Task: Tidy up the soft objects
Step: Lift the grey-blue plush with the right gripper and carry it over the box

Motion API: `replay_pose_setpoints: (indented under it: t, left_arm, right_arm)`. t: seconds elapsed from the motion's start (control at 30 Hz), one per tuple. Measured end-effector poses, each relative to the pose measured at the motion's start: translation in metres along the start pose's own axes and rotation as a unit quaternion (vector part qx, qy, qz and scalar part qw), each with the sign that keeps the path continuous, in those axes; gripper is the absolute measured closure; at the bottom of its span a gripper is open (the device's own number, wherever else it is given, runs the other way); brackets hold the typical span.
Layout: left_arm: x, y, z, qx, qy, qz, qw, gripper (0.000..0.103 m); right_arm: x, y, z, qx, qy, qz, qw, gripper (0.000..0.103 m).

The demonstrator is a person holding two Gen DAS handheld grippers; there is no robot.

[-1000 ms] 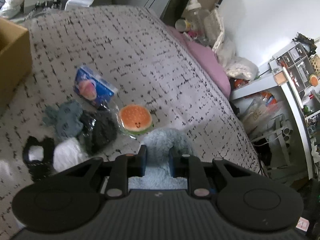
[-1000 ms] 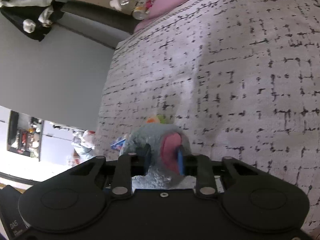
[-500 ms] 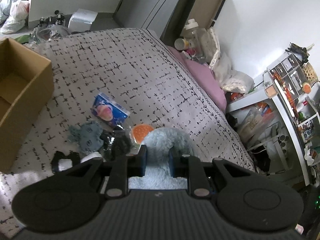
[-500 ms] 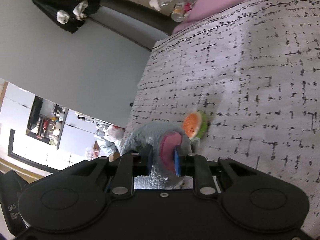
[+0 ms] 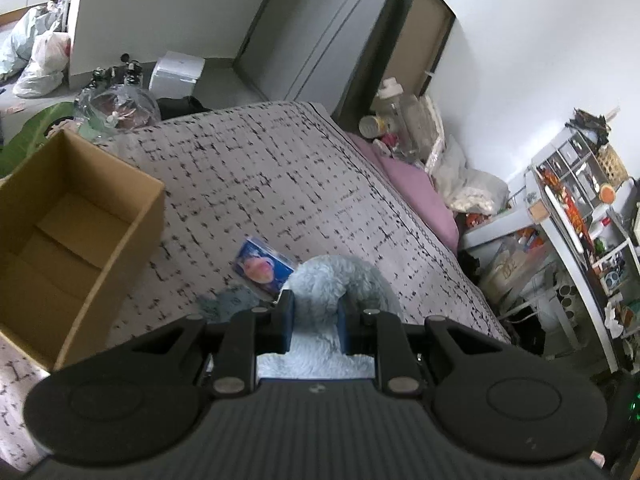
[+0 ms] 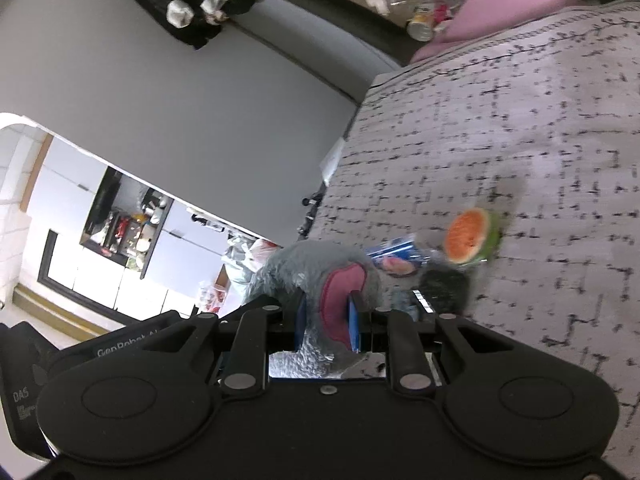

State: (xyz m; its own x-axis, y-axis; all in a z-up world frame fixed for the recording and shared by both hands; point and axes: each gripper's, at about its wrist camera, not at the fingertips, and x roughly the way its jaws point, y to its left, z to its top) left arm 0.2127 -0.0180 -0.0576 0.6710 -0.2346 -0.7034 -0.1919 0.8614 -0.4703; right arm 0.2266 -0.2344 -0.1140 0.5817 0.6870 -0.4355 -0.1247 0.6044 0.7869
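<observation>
Both grippers clamped on one plush toy [image 5: 336, 280] — left gripper [image 5: 315, 322] pinching blue fur, right gripper [image 6: 326, 322] on its pink ear [image 6: 344, 300]. Toy's held above the bed [image 5: 260, 184]. I'd keep both hands level and carry it over the cardboard box [image 5: 68, 232] — then let go together.
</observation>
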Motion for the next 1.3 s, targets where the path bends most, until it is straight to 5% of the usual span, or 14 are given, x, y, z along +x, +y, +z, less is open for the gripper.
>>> replay_pose_setpoints:
  t: [0.63, 1.3]
  left_arm:
    - [-0.033, 0.093, 0.044, -0.048, -0.044, 0.021, 0.9977, 0.083]
    - [0.002, 0.177, 0.077, -0.085, -0.028, 0.039, 0.9952, 0.083]
  right_arm:
    - [0.075, 0.066, -0.029, -0.040, 0.025, 0.048, 0.998, 0.082]
    - [0.158, 0.098, -0.051, -0.112, 0.059, 0.007, 0.992, 0.079]
